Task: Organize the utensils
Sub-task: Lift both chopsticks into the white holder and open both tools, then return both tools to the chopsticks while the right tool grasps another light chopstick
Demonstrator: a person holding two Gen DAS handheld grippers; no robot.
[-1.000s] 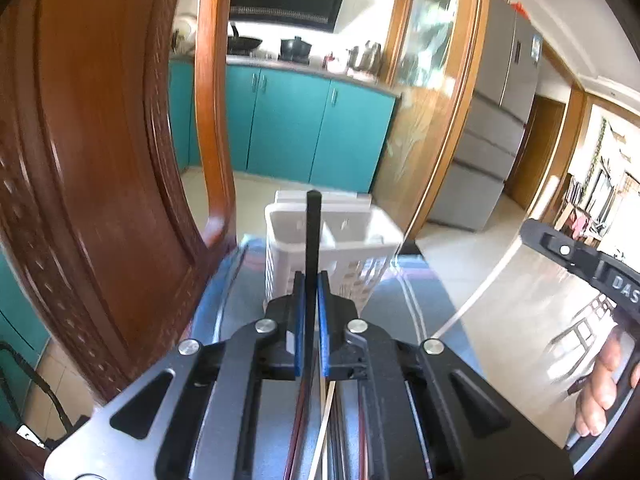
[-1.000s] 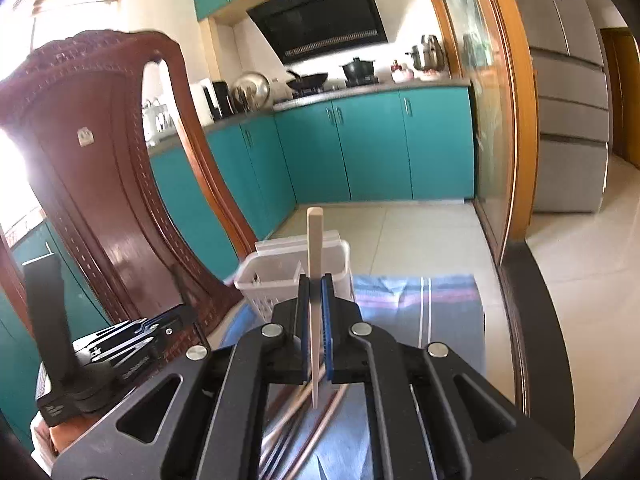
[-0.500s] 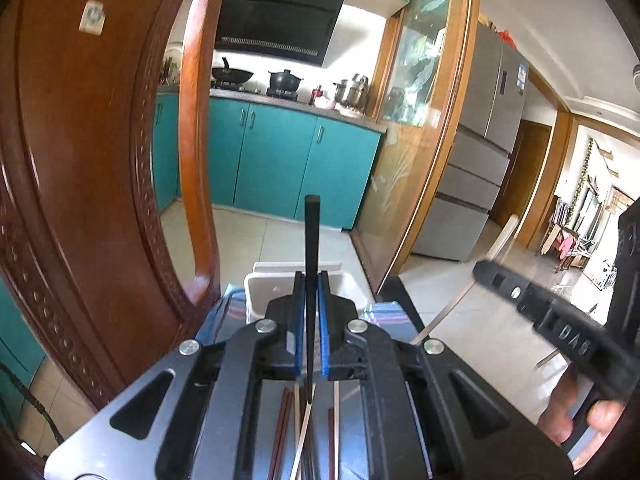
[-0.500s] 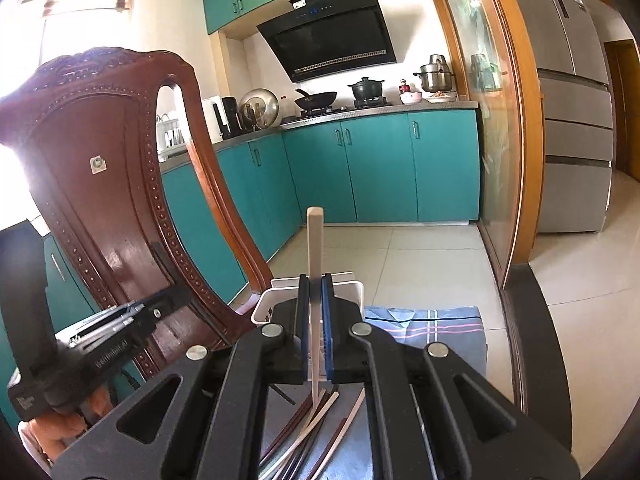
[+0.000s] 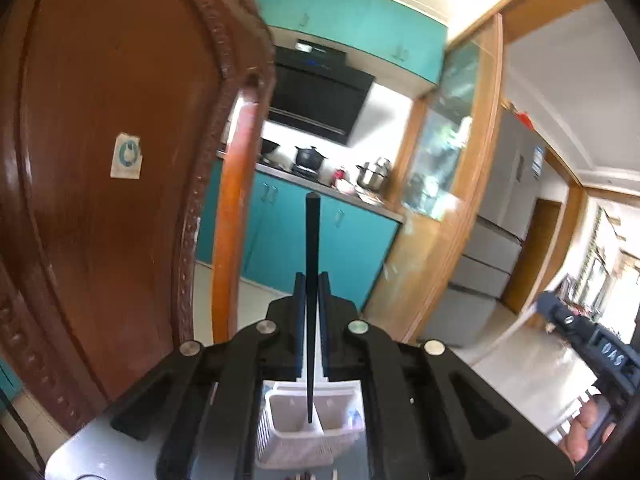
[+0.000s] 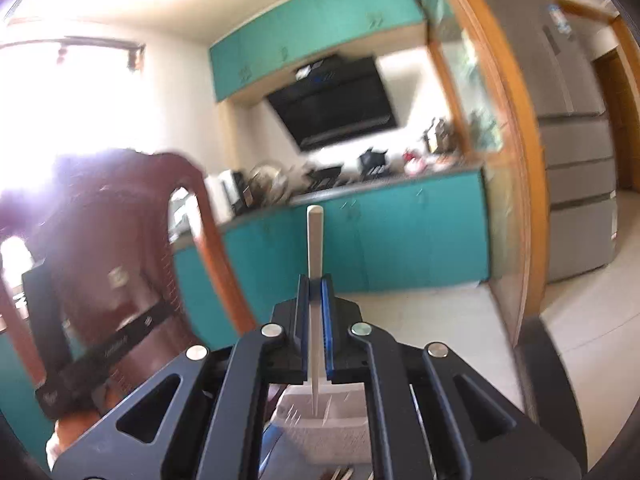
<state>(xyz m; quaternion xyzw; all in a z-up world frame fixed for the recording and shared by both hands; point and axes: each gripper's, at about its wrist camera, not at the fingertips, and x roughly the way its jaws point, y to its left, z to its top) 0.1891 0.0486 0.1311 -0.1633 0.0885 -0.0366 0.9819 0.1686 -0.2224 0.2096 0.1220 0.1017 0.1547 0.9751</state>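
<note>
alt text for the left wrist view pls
The left gripper holds a black chopstick upright between its shut fingers, above a white utensil basket. A wooden chair back fills the left side, with teal kitchen cabinets behind.

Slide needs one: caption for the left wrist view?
Left gripper shut on a black chopstick, held above the white utensil basket, beside a carved wooden chair back.

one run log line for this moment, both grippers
left gripper: shut on black chopstick | right gripper: shut on pale chopstick | white basket: below both
</note>
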